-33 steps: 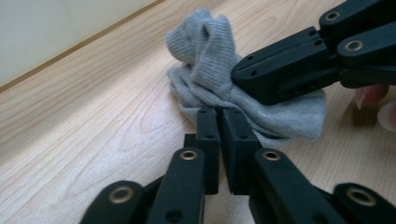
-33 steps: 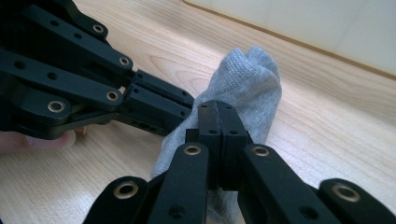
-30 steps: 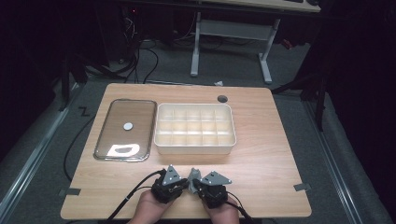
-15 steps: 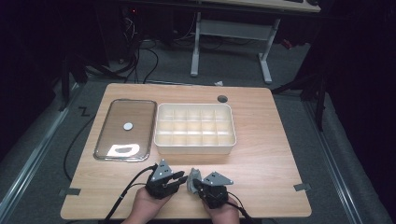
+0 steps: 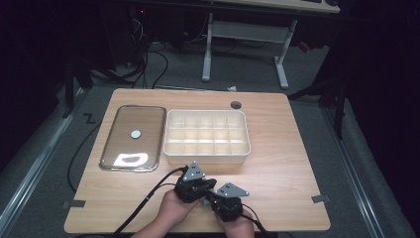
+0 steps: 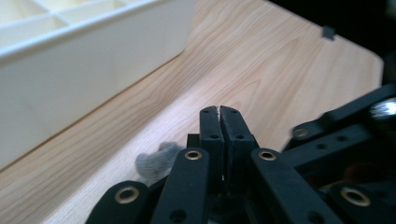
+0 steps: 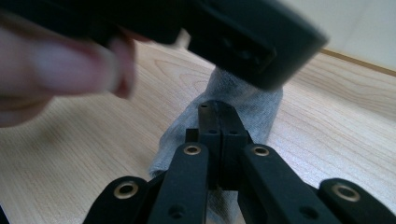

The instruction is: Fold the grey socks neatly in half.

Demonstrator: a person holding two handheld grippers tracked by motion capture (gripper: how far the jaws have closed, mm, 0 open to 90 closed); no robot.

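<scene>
The high view shows both hands at the near edge of the table (image 5: 297, 163), the left gripper (image 5: 194, 182) just beside the right gripper (image 5: 225, 198), with the white box (image 5: 206, 155) farther off and the tray (image 5: 132, 134) to its left. It hides what lies under them.

The right gripper view shows a grey sock (image 7: 252, 105) flat on the wood, under and just past its own closed jaws; whether they pinch the cloth is hard to tell. The left gripper crosses above it, blurred.

In the left gripper view the jaws have just been closing and now meet on nothing, the sock (image 6: 154, 161) bunched to their left, the box wall (image 6: 70, 79) beyond.
</scene>
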